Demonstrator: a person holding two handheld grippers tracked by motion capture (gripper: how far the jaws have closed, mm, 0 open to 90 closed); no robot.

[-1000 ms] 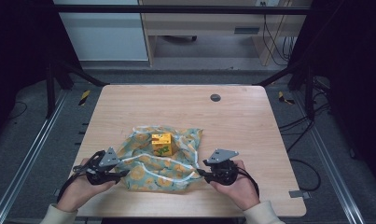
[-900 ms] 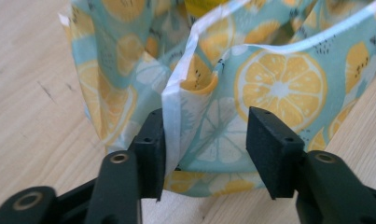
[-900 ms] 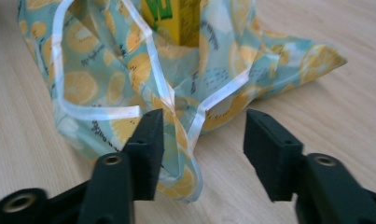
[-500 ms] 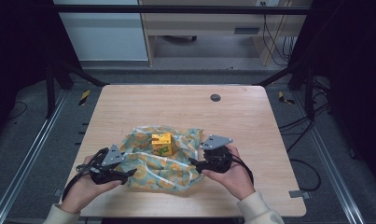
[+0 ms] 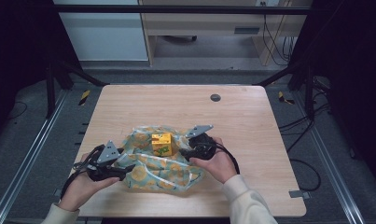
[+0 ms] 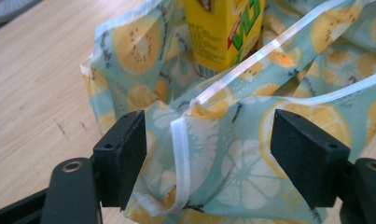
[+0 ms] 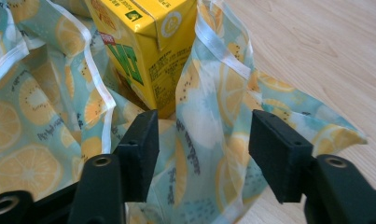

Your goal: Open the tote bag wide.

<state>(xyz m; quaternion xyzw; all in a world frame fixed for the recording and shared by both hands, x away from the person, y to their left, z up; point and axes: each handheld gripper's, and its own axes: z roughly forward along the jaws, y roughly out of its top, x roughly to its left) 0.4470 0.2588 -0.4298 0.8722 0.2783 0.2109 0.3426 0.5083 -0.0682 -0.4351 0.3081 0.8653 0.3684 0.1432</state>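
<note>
A thin bag [image 5: 162, 170] printed with lemon slices lies crumpled on the wooden table [image 5: 241, 116], and a yellow drink carton [image 5: 161, 143] stands upright in its middle. My left gripper [image 5: 126, 169] is at the bag's near left corner. Its jaws have just been opening, and the white-hemmed edge of the bag [image 6: 237, 163] lies loose between them [image 6: 209, 151], with the carton [image 6: 223, 28] beyond. My right gripper [image 5: 184, 154] sits just right of the carton. Its jaws have just been closing, and they stand [image 7: 204, 140] apart around an upright fold of bag [image 7: 213, 107] in front of the carton [image 7: 148, 46].
A dark round grommet [image 5: 215, 97] sits in the table's far middle. Black frame posts stand at the far left and right corners, and cables lie on the floor to the right. The table's front edge runs just below both hands.
My right gripper has moved left and away from the near edge, from the bag's right corner to beside the carton, bunching the bag's right side up. The left hand has stayed put.
</note>
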